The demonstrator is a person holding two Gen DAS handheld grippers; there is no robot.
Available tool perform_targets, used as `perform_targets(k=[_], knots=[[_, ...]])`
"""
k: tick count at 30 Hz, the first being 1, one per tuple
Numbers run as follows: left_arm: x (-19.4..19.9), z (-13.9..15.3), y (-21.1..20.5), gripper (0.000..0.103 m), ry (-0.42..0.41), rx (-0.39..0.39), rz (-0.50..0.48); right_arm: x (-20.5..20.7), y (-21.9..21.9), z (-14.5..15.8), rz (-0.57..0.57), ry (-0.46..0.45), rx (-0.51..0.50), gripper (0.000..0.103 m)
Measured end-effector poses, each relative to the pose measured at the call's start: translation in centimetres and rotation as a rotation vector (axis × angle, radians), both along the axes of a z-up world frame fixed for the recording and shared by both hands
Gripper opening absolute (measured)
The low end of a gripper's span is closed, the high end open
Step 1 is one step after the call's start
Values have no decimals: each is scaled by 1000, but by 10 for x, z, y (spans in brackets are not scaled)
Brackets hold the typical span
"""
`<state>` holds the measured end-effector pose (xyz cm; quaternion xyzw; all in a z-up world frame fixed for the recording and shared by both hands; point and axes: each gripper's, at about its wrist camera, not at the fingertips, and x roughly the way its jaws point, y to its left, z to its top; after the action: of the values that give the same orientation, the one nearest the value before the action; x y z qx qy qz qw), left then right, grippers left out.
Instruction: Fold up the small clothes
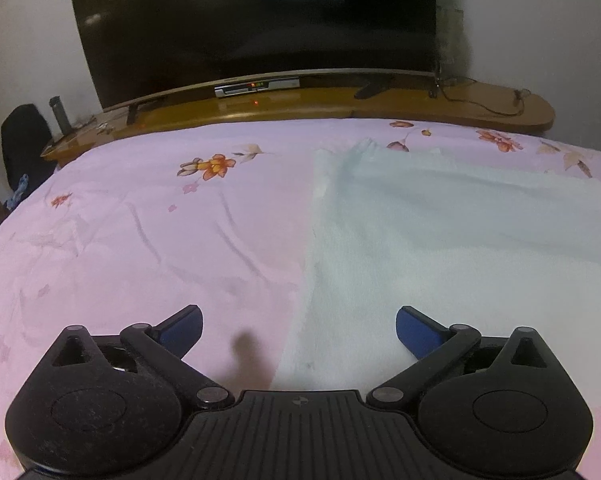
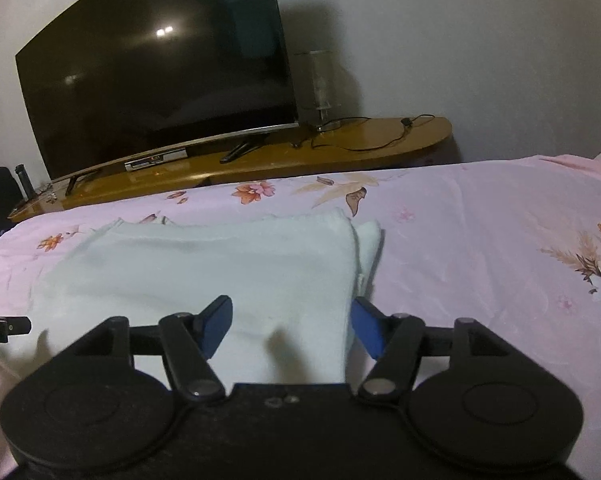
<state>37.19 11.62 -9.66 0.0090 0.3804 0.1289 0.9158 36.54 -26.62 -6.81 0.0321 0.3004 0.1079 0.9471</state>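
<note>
Now the left gripper hovers with jaws wide apart over the pale folded cloth's left edge, gripping nothing. Likewise the right gripper stands with jaws apart above the cloth's near right corner on the pink floral bedsheet.

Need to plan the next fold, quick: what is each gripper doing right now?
Left gripper: open, holding nothing, above the pale cloth's left edge.
Right gripper: open, cloth between its fingers, not gripped.

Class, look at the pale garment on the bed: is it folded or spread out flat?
Folded. The pale garment shows stacked layers at its right edge, one layer peeking out from under the top one.
</note>
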Motion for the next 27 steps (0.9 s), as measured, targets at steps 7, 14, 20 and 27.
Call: perform_targets(k=[7, 14, 20, 27], knots=[[-48, 0, 17, 100, -90, -269, 33, -3, 0, 3, 45, 1, 38, 3], [-94, -56, 76, 55, -202, -955, 249, -13, 18, 2, 87, 6, 35, 7], [-79, -71, 84, 55, -266, -1044, 258, -15, 32, 1, 106, 15, 44, 9], [-35, -76, 75, 12, -296, -1030, 234, 0, 56, 6, 154, 47, 95, 4]])
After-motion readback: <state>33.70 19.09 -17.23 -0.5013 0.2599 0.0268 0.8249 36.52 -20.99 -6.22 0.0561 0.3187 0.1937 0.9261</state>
